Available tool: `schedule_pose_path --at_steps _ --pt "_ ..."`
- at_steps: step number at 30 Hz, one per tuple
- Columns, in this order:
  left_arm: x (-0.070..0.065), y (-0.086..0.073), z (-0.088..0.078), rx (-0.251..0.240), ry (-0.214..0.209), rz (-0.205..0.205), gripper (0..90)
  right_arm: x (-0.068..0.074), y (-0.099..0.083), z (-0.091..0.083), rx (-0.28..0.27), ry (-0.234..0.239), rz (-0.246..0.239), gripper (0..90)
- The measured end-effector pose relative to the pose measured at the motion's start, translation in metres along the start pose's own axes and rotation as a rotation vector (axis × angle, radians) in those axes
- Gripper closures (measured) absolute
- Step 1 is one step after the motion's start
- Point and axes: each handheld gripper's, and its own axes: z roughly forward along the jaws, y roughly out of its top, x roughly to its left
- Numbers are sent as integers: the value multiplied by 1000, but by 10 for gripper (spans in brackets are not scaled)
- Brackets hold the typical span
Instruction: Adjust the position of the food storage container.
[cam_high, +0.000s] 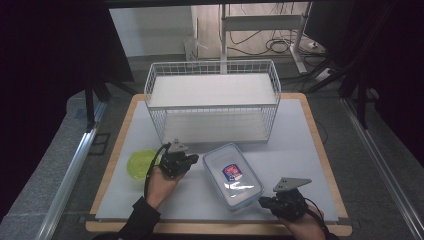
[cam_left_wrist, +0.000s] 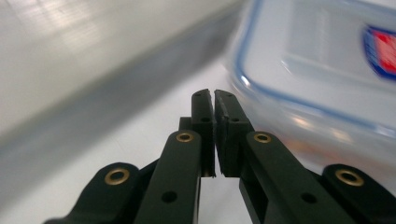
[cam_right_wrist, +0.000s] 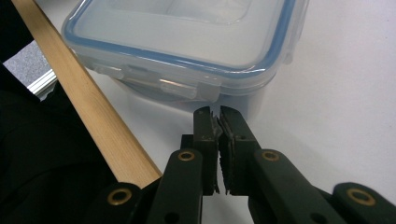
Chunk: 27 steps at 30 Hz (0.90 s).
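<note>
A clear plastic container (cam_high: 233, 176) with a blue-rimmed snap lid and a red and blue label is seen lying on the white table (cam_high: 300, 150), set at an angle in front of the white wire rack (cam_high: 212, 100) and between the two hands. The left gripper (cam_high: 186, 161) is held just beside the container's upper left corner; in the left gripper view its jaws are seen pressed together with nothing between them, and the container (cam_left_wrist: 317, 70) is shown blurred close on their right side. The right gripper (cam_high: 263, 202) is held low over the table near the container's near right corner, close to the wooden edge (cam_right_wrist: 88, 107) of the table. In the right gripper view its jaws are likewise seen closed on nothing, their tips just short of a lid latch on the container (cam_right_wrist: 187, 42), without touching it. A yellow-green bowl (cam_high: 140, 163) is seen on the table just left of the left hand (cam_high: 162, 182), well apart from the container.
</note>
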Motion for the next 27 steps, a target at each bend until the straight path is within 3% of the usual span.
schedule_pose_path --at_steps 3,5,9,10,14,20,22,27 --pt "4 7 12 14 -9 6 872 -1 1 0 -8 -12 8 876" --pt "4 8 18 10 -33 -16 870 -3 2 0 -16 -21 22 885" --pt "6 8 21 10 -39 -24 894 -8 4 0 -22 -37 35 896" --pt "5 6 21 6 -40 -47 900 -11 5 0 -24 -51 42 897" --pt "3 5 19 10 -33 -48 900 -17 8 2 -21 -72 53 897" --pt "-6 -2 11 9 -46 -65 900 -33 13 2 -4 -142 69 897" --pt "-10 -6 2 -11 -65 -103 900 -45 15 5 -21 -130 103 898" --pt "-12 -10 -4 1 -70 -87 900 -56 21 9 -28 -142 115 898"
